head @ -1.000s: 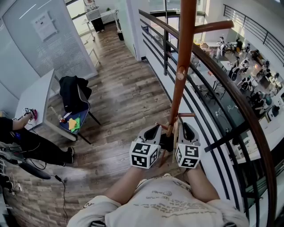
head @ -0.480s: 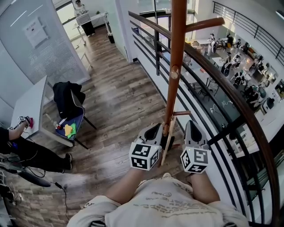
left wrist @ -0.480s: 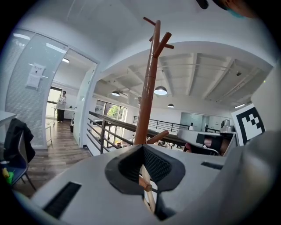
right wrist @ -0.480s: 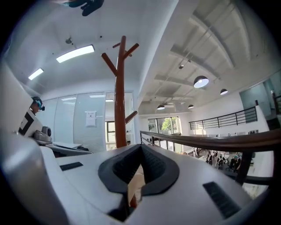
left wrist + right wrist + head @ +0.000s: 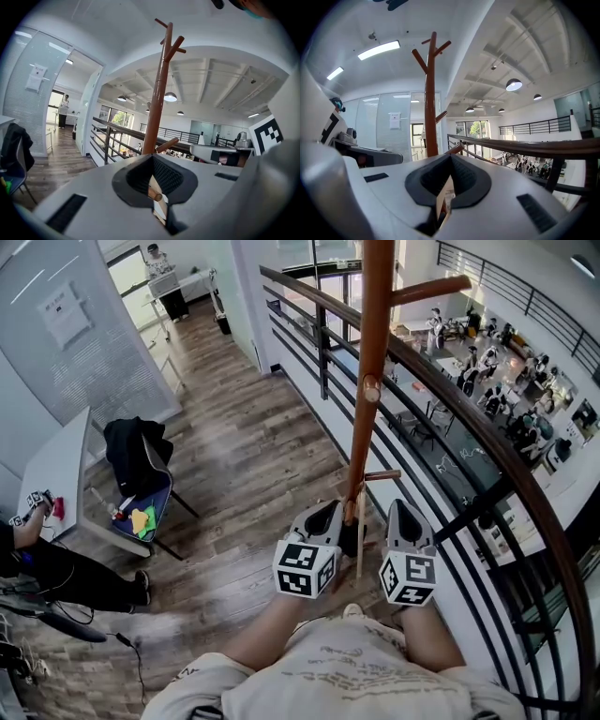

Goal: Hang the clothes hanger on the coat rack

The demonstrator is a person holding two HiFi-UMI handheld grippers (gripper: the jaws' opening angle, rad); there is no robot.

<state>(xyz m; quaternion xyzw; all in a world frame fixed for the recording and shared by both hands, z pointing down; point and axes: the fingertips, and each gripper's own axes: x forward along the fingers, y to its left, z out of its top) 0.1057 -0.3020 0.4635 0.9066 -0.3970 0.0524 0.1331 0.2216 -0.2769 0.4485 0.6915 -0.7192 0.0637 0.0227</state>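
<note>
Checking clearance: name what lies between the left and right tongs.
The light wooden clothes hanger, gripped by the left tongs, sits between them and the right tongs; the head view shows it.

Head camera steeply downward; gripper cameras low, near-level, close to the common coat rack point(image 5: 364, 399).

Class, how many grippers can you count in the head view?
2: the left gripper, holding the clothes hanger left of the coat rack pole; the right gripper, right of it. None appears hidden.

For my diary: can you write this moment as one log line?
left gripper: shut on hanger | right gripper: shut on hanger | hanger: by rack, not hung
</note>
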